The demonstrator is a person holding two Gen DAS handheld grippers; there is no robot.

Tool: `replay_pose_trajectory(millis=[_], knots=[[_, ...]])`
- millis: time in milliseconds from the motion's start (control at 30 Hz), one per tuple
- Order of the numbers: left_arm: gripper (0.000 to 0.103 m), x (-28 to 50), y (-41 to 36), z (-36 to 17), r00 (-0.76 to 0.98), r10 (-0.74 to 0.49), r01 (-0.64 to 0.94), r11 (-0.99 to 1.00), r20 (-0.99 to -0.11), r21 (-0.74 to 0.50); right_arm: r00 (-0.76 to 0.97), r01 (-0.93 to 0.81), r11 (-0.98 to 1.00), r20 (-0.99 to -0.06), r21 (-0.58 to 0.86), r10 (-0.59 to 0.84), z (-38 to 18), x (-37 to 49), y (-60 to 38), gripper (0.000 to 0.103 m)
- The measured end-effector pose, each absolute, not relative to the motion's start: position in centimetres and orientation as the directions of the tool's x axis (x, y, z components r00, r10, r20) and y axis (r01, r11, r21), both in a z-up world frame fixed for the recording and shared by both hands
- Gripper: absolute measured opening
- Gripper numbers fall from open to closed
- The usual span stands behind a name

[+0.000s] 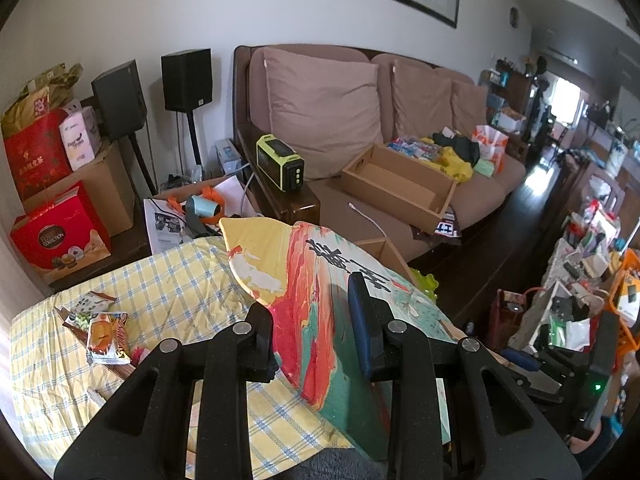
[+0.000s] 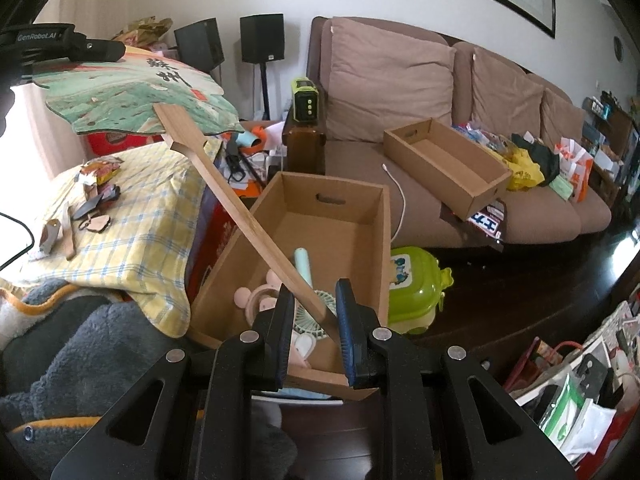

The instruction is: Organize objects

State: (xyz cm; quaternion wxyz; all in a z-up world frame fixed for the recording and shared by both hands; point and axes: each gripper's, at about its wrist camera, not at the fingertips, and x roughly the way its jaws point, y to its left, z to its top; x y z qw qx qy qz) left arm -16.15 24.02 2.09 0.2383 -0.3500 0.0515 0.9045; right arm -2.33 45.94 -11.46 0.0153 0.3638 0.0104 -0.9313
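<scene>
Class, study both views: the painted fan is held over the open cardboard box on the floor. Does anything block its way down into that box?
Nothing visible bars the box opening. The fan is gripped at its head by the left gripper and at its wooden handle by the right gripper. Small handheld fans already lie on the box floor.

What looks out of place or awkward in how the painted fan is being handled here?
The painted fan is held by both grippers at once: the left gripper clamps its leaf, the right gripper its wooden handle. It hangs tilted above the open cardboard box, handle slanting across, and looks too long to lie flat inside.
</scene>
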Motion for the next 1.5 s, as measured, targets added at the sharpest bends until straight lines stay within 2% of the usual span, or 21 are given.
replay_pose_trajectory(millis=[633, 1033, 1500], knots=[[0.026, -18.2, 25.8, -1.2, -0.614, 0.363, -0.468, -0.882, -0.701, -0.047, -0.69, 0.027, -0.999, -0.722, 0.035, -0.044, -15.0, -3.8, 46.3, 0.019], [0.023, -19.8, 30.1, -3.4, -0.593, 0.352, -0.49, -0.872, -0.724, -0.023, -0.663, -0.009, -0.998, -0.748, 0.067, -0.044, -17.0, -4.5, 47.1, 0.018], [0.021, -23.1, 31.3, -6.8, -0.547, 0.337, -0.463, -0.885, -0.766, -0.059, -0.635, -0.017, -0.993, -0.769, 0.116, -0.079, -19.1, -5.1, 47.0, 0.016]])
